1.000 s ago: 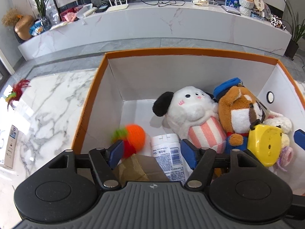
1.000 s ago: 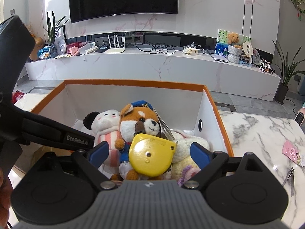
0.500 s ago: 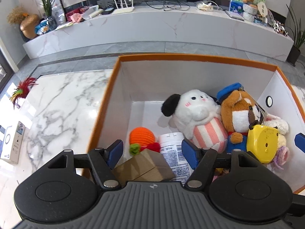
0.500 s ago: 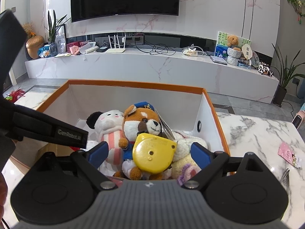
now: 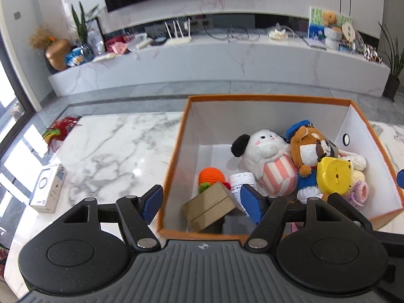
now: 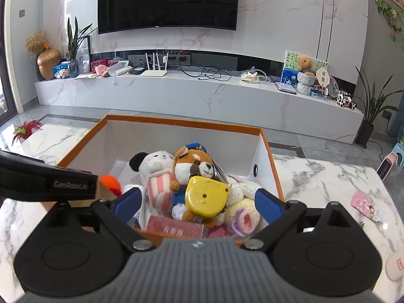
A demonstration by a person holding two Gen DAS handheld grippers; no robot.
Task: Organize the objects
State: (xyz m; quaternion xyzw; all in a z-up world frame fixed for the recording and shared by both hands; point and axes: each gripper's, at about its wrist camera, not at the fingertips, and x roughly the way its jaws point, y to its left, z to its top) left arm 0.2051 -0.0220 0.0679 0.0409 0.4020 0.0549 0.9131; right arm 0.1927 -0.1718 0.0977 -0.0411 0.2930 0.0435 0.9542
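An orange-rimmed white box (image 5: 252, 97) stands on the marble table. In it lie a white plush with a striped belly (image 5: 267, 156), a brown plush in a blue cap (image 5: 308, 149), a yellow plastic case (image 5: 333, 176), an orange crocheted ball (image 5: 212, 175), a white tube (image 5: 240, 179) and a brown cardboard box (image 5: 209, 205). My left gripper (image 5: 200, 202) hovers open above the box's near left corner, holding nothing. My right gripper (image 6: 198, 202) stands open above the near edge, over the yellow case (image 6: 204, 197), apart from it.
A small white carton (image 5: 48, 189) and a red feather toy (image 5: 60, 128) lie on the table left of the box. To its right are a pink card (image 6: 363, 202) and a pink pouch (image 6: 396, 265). The left gripper's body (image 6: 50, 181) crosses the right wrist view.
Both grippers have drawn back and risen away from the box. The orange ball, blurred in motion a second ago, now rests on the box floor beside the tube.
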